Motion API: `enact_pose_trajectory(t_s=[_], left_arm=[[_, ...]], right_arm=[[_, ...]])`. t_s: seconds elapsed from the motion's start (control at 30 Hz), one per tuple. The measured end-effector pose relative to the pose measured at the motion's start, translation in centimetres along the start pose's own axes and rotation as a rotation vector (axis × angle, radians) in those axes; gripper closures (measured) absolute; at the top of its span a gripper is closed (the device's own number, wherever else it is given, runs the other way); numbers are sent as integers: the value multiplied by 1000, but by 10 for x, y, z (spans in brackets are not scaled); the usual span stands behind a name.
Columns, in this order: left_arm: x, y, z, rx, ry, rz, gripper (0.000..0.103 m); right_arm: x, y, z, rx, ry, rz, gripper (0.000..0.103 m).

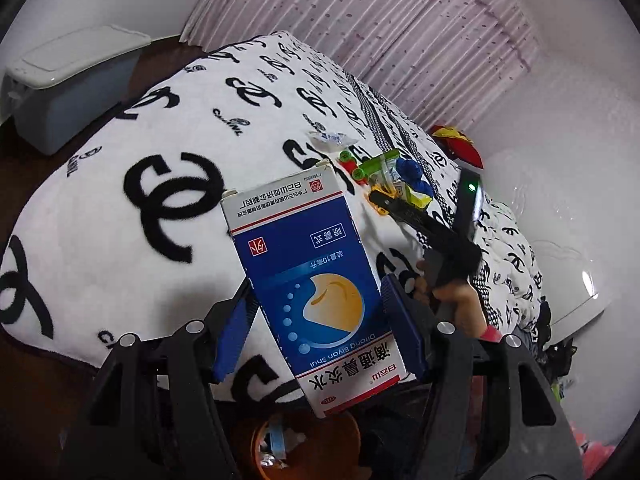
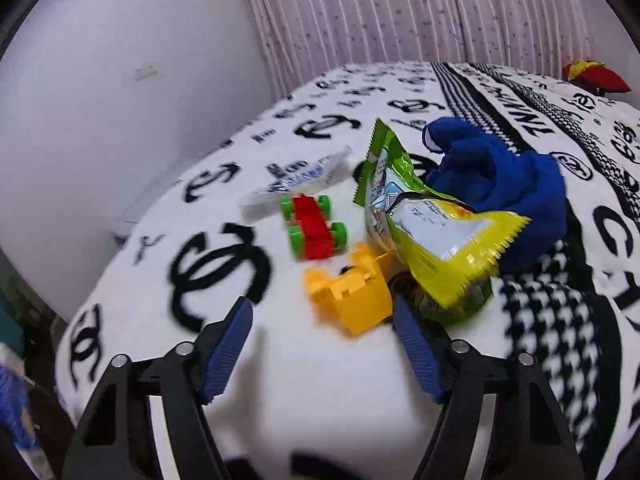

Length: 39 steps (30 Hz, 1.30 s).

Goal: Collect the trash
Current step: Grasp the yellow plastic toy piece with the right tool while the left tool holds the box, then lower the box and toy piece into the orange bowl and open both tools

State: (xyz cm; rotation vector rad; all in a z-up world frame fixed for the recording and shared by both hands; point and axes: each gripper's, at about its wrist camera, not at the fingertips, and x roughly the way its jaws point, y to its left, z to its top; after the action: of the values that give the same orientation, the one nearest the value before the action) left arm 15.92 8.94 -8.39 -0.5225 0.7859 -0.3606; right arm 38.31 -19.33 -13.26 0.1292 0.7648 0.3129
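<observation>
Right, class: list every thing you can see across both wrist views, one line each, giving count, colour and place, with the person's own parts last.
medicine box: one, blue and white, gripped in the left claw above the bin
bin: one, brown, below the box, litter inside
blanket: one, white with black logos, over the bed
snack packet: one, green-yellow, on the blanket
clear wrapper: one, transparent, behind the toy car
toy car: one, red with green wheels
yellow toy: one, near the right claw
blue cloth: one, behind the packet
storage box: one, grey, beside the bed
left claw: shut on the box
right claw: open, empty
hand: one, holding the right claw
</observation>
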Motion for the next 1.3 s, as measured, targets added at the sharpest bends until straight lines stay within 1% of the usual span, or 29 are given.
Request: enact_pose_trajectory(t_s=[0.07, 0.1, 0.13, 0.17, 0.2, 0.23, 0.27, 0.33, 0.43, 0.57, 0.73, 0.77, 0.93, 1.0, 1.1, 1.17, 1.3], left_arm=[[0, 1, -2, 3, 3, 1, 41], [2, 1, -2, 6, 6, 2, 41], [2, 0, -3, 5, 9, -1, 41], [3, 0, -4, 5, 12, -8, 41], [3, -1, -5, 8, 14, -10, 41], [3, -3, -6, 13, 15, -9, 41], [4, -4, -6, 14, 18, -8, 41], [5, -5, -8, 12, 25, -16, 41], [5, -7, -10, 18, 26, -9, 41], [4, -11, -14, 27, 33, -10, 41], [1, -20, -20, 63, 47, -14, 41], [1, -23, -23, 76, 53, -16, 41], [0, -41, -44, 163, 105, -39, 41], [-1, -49, -57, 206, 131, -55, 41], [-1, -61, -80, 271, 174, -83, 41], [2, -67, -99, 307, 211, -99, 41], [13, -75, -136, 367, 289, -124, 41]], right_arm=[[10, -2, 3, 4, 23, -16, 48], [13, -2, 3, 6, 28, -22, 50], [14, -3, 3, 8, 31, -22, 58], [15, -2, 2, 11, 33, -22, 63], [13, -2, 1, 11, 26, -22, 63], [11, -2, 1, 11, 20, -19, 81], [9, -2, 0, 16, 19, -8, 84], [5, -2, -1, 9, 8, -12, 84], [-1, -1, -3, 7, 0, -11, 84], [-13, 1, -8, 13, -8, 10, 84], [-54, 12, -30, -19, -26, 41, 84], [-65, 13, -36, -20, -32, 61, 84], [-131, 23, -78, -52, -54, 88, 84], [-158, 25, -101, -63, -56, 104, 84], [-194, 27, -138, -82, -52, 94, 84], [-211, 27, -163, -85, -41, 100, 84], [-233, 22, -213, -68, 2, 69, 84]])
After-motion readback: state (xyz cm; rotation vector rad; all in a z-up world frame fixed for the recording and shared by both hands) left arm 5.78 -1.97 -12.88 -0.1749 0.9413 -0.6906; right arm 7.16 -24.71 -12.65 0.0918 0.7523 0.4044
